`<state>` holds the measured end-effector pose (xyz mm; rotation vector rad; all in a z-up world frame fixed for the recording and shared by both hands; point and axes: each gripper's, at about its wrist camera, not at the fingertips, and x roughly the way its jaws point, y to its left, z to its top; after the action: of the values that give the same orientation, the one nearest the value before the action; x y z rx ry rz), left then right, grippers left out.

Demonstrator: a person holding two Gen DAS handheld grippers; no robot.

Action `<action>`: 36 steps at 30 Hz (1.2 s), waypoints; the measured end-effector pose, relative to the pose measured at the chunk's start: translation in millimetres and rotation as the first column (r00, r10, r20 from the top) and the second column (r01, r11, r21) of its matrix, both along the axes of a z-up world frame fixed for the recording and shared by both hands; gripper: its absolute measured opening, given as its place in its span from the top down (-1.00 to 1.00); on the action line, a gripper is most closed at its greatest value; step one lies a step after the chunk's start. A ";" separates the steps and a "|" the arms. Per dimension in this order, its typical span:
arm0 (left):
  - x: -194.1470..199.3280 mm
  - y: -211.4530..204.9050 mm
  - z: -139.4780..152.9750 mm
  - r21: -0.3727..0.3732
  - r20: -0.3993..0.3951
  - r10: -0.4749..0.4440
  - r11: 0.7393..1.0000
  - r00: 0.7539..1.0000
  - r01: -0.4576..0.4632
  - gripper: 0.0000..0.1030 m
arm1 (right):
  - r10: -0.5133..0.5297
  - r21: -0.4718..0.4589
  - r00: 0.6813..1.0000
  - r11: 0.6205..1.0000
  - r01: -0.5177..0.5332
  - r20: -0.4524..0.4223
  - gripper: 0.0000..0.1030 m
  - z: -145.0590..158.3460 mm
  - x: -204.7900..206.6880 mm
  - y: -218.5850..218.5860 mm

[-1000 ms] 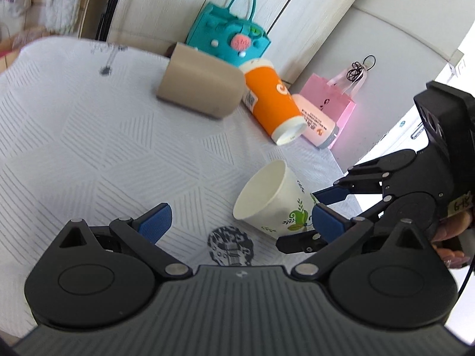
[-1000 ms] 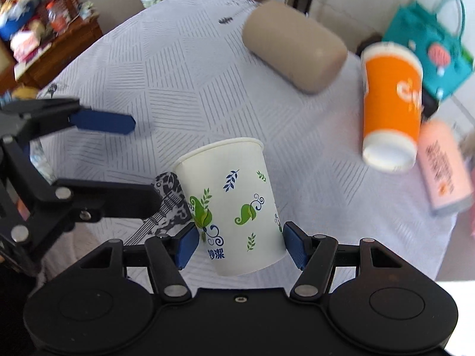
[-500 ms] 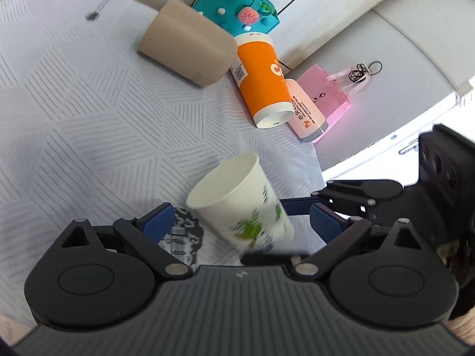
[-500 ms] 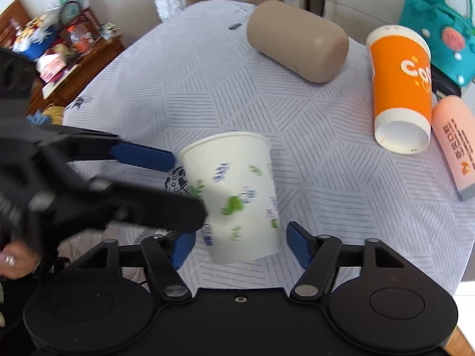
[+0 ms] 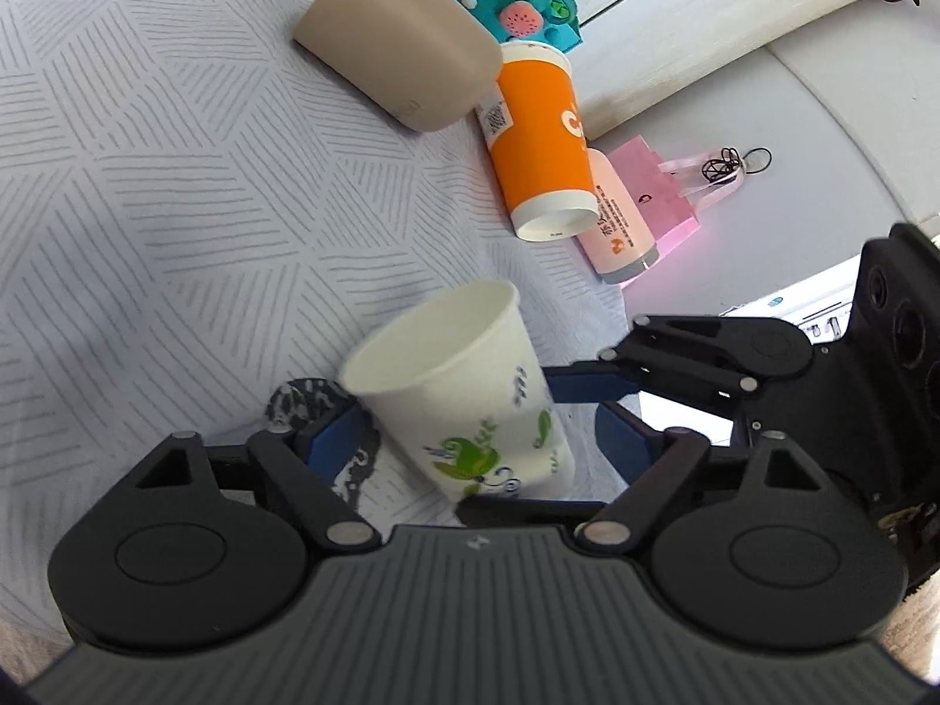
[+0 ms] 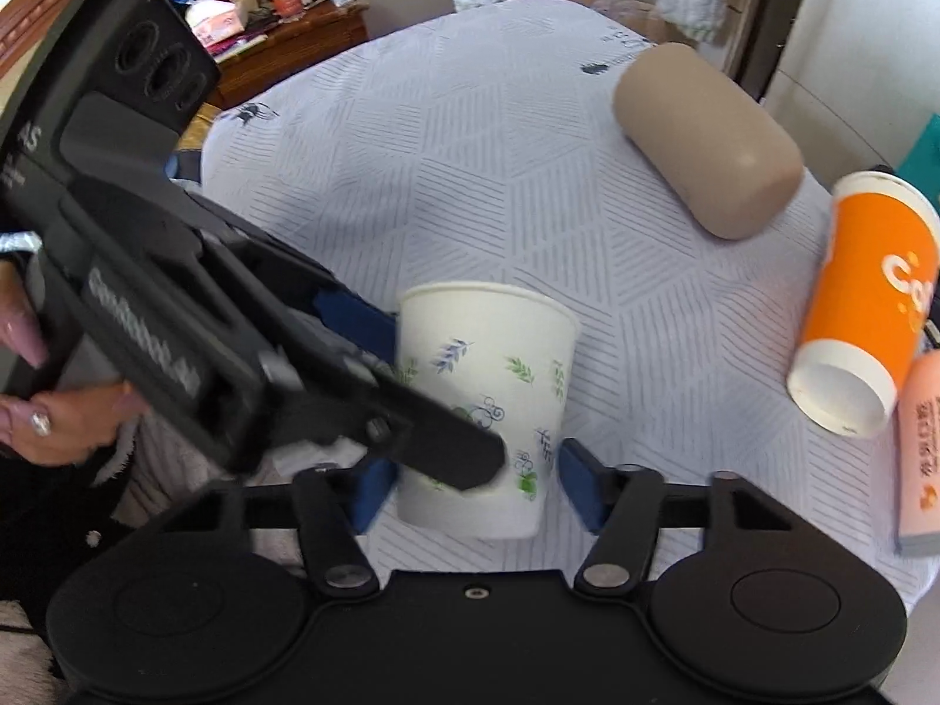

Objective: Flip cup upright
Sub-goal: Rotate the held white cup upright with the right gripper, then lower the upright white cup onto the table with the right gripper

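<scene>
orange cup (image 6: 869,299): white letters, "C" + part of next, rest cut off; QR-style sticker nr rim in left wrist view, unreadable
pink bottle (image 6: 922,446): orange print + round logo, chars too blurred to read
left gripper (image 6: 405,388) body: white letters "AS" on side; longer white word on arm, blurred
paper cup (image 6: 487,405): leaf prints only, no text legible

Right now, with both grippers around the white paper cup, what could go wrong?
1. The white paper cup with leaf print is thin; both the left gripper and the right gripper bracket it, so a squeeze from both could crush or twist it.
2. It stands near the edge of the white patterned tablecloth; a nudge on release might tip it off.
3. The left gripper's fingers cross in front of the right's, so they could collide on withdrawal.
</scene>
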<state>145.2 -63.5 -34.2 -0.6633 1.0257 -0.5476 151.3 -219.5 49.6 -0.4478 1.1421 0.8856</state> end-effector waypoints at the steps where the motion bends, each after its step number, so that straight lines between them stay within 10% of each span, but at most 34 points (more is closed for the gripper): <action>1: -0.2 -2.4 0.8 0.015 0.013 -0.006 1.000 1.000 0.006 -0.53 | -0.003 0.019 1.000 1.000 0.003 0.000 -0.25 1.5 -0.3 0.0; 15: -19.5 7.7 37.0 0.131 0.301 -0.099 0.989 0.948 0.062 -0.24 | -0.166 0.208 0.960 0.971 0.120 0.223 -0.24 16.9 -47.9 -16.2; 26: -32.8 24.0 79.6 0.314 0.525 -0.213 0.948 0.824 0.045 -0.23 | -0.260 0.347 0.831 0.934 0.086 0.493 -0.24 26.1 -78.6 -1.1; 36: -31.0 15.5 83.1 0.446 0.573 -0.331 0.894 0.750 0.053 -0.20 | -0.394 0.410 0.679 0.900 0.148 0.619 -0.24 -6.0 -93.0 14.0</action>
<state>114.2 -48.0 48.9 0.0335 0.5218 -0.6599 58.2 -205.4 43.6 -0.2728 0.3285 0.5366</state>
